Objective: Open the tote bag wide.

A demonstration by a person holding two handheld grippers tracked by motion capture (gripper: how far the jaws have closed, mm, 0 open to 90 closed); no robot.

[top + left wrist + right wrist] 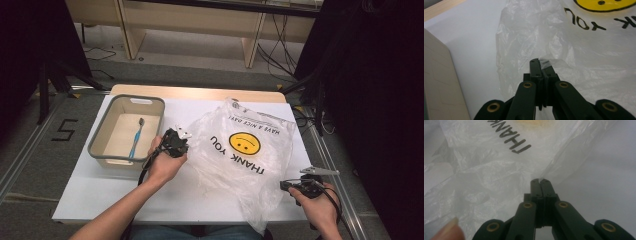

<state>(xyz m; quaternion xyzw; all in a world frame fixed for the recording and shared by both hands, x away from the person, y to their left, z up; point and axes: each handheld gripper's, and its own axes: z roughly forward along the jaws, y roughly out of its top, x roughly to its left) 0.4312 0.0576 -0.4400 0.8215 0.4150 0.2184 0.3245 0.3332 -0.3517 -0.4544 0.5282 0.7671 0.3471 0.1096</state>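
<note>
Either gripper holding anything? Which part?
Both hold the plastic bag: left gripper pinches its near-left edge, right gripper a taut edge fold.

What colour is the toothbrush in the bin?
Blue toothbrush; the high view shows it best.

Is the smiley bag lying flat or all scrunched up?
Mostly spread flat. The plastic bag lies open across the white table, its smiley and lettering readable, though wrinkled, with both tongs pinching its edges.

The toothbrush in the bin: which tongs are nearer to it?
Left. The left tongs sit just right of the bin holding the toothbrush; the right tongs are across the bag.
</note>
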